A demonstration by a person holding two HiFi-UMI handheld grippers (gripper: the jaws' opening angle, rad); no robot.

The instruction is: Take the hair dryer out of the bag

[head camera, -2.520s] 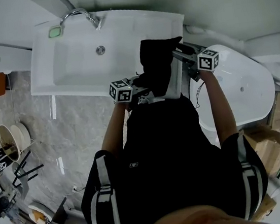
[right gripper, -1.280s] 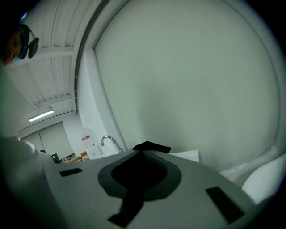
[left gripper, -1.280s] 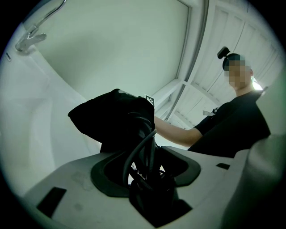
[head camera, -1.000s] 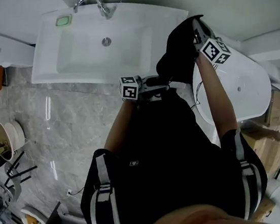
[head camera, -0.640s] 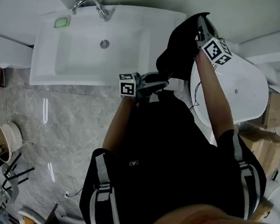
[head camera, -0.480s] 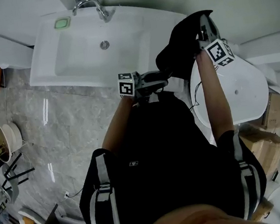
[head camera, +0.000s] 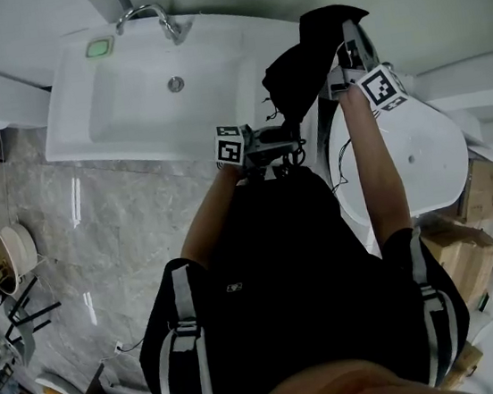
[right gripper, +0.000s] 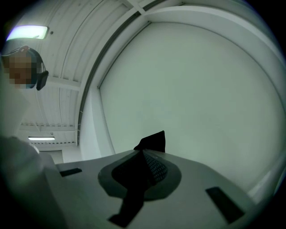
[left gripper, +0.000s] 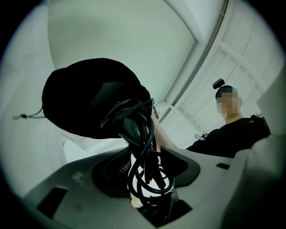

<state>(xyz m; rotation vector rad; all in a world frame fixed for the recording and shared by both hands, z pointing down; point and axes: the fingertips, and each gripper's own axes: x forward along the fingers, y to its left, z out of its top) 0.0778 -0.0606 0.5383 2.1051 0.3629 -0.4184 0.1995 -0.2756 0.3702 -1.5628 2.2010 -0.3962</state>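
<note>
The black drawstring bag [head camera: 305, 58] hangs in the air above the sink's right end. My right gripper [head camera: 350, 36] is raised beside it and shut on a fold of its fabric [right gripper: 144, 172]. From the bag's mouth [left gripper: 91, 96] a bundle of black hair dryer cord [left gripper: 142, 147] trails down between the jaws of my left gripper [left gripper: 147, 173], which is shut on it. In the head view the left gripper [head camera: 287, 147] points right, just below the bag. The hair dryer's body is hidden inside the bag.
A white sink [head camera: 119, 118] with a chrome faucet [head camera: 146, 17] and a green soap [head camera: 98, 49] lies at upper left. A white oval basin [head camera: 421, 155] stands at right, cardboard boxes [head camera: 471, 225] beyond it. Marble floor [head camera: 80, 231] is at left.
The right gripper has lifted the bag higher. The left gripper has shifted a little to the right under the bag, and the cord now shows below the bag's mouth.
</note>
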